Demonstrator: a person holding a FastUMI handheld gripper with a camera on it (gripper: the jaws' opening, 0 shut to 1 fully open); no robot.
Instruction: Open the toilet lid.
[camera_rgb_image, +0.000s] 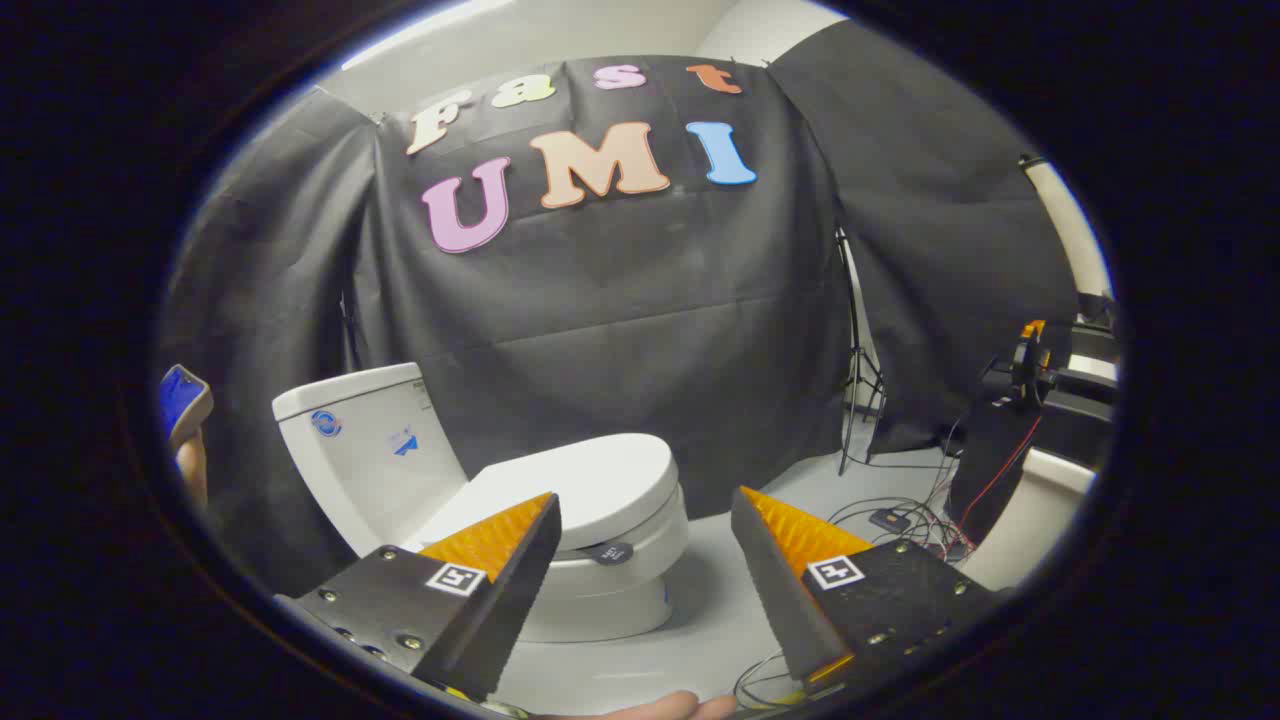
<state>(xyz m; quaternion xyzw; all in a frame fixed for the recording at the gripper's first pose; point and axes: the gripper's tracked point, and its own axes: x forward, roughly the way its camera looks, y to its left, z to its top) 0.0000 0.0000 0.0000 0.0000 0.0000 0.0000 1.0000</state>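
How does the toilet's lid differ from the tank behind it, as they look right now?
The lid lies flat and shut over the bowl; the tank stands upright behind it. The lid is rounded and plain on top; the tank is boxy, with blue stickers on its front. The lid sits just beyond the gripper, whose jaws stand wide open and touch nothing; the tank is farther back. Both are glossy white.

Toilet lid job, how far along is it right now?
Nothing looks done: the lid lies flat and closed on the toilet. In hand is the approach only: the claw is open, its fingers spread apart and holding nothing, with the lid's front edge just ahead of them. Left to do: reach the lid's rim, catch it and swing it up toward the tank.
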